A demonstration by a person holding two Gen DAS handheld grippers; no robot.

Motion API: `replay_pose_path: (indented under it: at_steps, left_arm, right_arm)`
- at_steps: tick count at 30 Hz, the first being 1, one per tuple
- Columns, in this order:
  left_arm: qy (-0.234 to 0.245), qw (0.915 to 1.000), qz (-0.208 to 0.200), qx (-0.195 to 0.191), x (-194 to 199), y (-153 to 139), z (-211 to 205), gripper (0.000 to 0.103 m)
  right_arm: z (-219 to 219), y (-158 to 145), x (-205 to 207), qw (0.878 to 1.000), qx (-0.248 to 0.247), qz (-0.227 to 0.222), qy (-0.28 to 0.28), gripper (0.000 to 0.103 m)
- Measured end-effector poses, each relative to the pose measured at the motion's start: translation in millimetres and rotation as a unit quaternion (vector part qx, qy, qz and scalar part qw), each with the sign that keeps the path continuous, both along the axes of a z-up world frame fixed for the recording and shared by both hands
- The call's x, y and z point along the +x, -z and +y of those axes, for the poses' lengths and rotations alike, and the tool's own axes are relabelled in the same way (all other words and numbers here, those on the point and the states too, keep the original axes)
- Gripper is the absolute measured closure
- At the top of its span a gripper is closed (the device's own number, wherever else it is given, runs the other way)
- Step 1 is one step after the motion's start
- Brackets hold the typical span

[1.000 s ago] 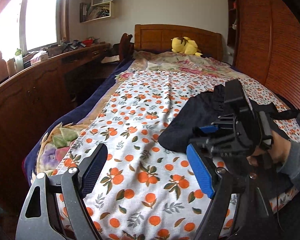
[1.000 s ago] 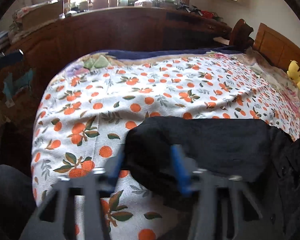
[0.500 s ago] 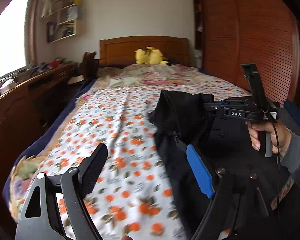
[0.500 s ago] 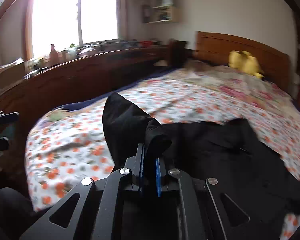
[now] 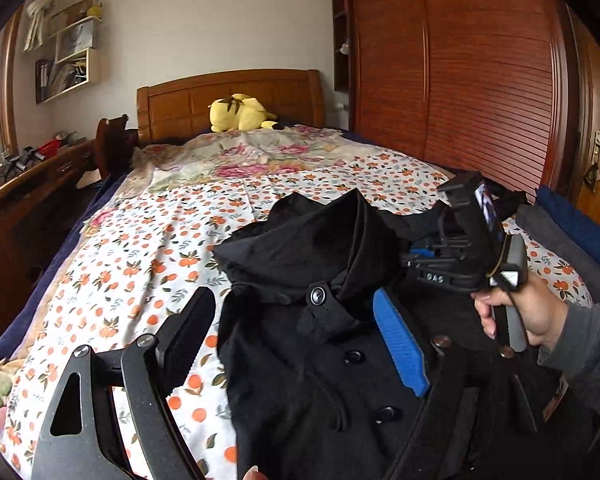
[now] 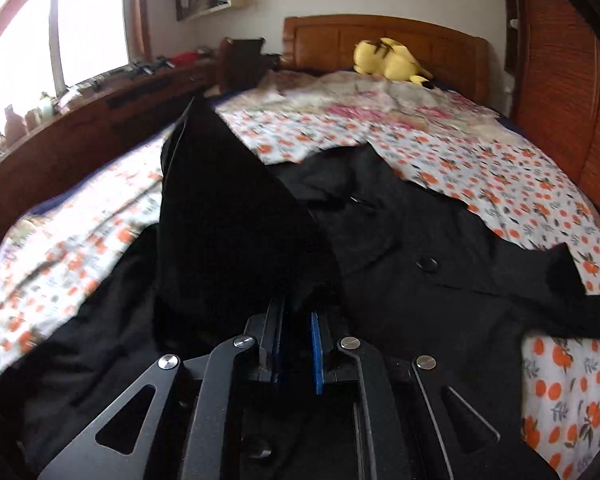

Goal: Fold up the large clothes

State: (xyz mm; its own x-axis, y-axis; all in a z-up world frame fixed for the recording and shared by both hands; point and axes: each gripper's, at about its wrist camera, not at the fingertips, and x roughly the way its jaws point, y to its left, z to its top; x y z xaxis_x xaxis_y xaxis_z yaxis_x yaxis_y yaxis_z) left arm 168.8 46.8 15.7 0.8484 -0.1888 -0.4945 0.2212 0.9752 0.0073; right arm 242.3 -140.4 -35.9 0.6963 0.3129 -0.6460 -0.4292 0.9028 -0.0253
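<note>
Left-wrist view shows the left gripper (image 5: 296, 340) low in the frame with its two fingers spread wide – nothing is pinched between them, though the black coat (image 5: 324, 368) lies beneath and its buttoned front fills the gap. The coat sprawls over the lower right of the orange-print bedspread (image 5: 140, 264), one fold of cloth lifted into a peak near the frame's centre. At the right edge a hand (image 5: 520, 316) in a grey sleeve grips the handle of the right gripper (image 5: 418, 250), whose tips reach into that raised fold. Right-wrist view looks along the right gripper (image 6: 296, 344) from the bottom centre: its blue pads (image 6: 316, 354) stand close together with black cloth between them, the jaws easing apart – the fabric rises from them as a dark tent toward the upper left. A yellow plush toy (image 6: 388, 60) rests against the wooden headboard (image 6: 440, 36) at the top.
</note>
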Motion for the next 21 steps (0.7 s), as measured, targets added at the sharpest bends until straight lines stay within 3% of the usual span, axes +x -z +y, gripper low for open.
replay_pose_path:
  at_steps: [6, 11, 15, 21]
  left_arm:
    - [0.000, 0.9998, 0.014, -0.012, 8.5, 12.1, -7.3, 0.021]
    - [-0.009, 0.9998, 0.007, -0.017, 12.9, 13.3, -6.3, 0.021]
    - [-0.012, 0.9998, -0.002, -0.015, 10.0, 12.3, -5.5, 0.021]
    - [-0.014, 0.9998, -0.002, -0.012, 6.0, 13.1, -3.3, 0.021]
  right_arm:
    - [-10.7, 14.2, 28.9, 0.999, 0.001, -0.001, 0.038, 0.066]
    - [-19.2, 9.3, 17.0, 0.998, 0.017, -0.009, 0.056, 0.048]
    - [-14.4, 1.4, -11.1, 0.999, 0.029, -0.016, 0.036, 0.047]
    - [11.6, 8.7, -20.1, 0.999, 0.044, -0.001, -0.023, 0.046]
